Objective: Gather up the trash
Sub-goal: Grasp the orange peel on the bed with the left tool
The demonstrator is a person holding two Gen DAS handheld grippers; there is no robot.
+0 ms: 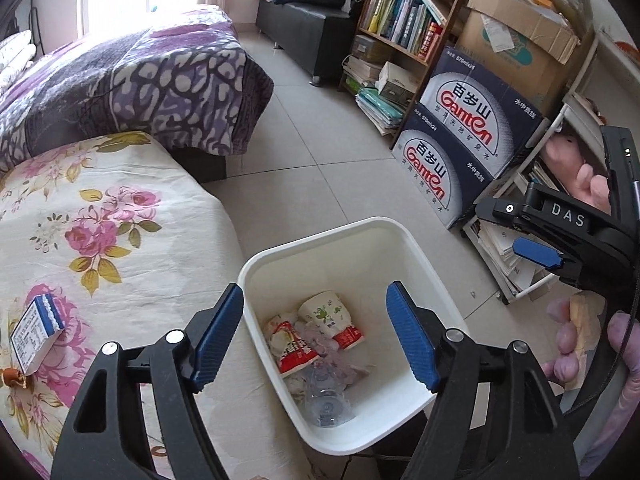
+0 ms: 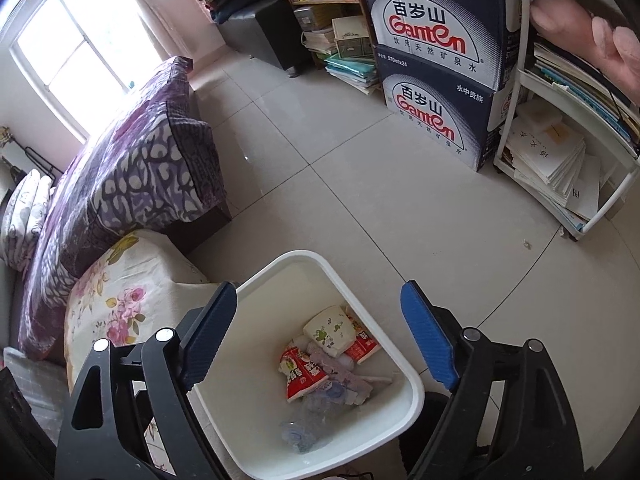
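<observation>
Both grippers empty over the bin

Left gripper point(image 1: 315, 336) and right gripper point(image 2: 319, 336) hover fingers spread above the white bin point(image 1: 404, 240) (wrappers inside); next, swing left squarely over the small carton point(image 1: 35, 333) near the floral bed's point(image 1: 120, 220) left edge.

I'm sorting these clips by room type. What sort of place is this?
Most likely a bedroom in a home: a bed with a purple patterned quilt, a wooden bookshelf packed with books, and a white trash bin on the tiled floor.
</observation>
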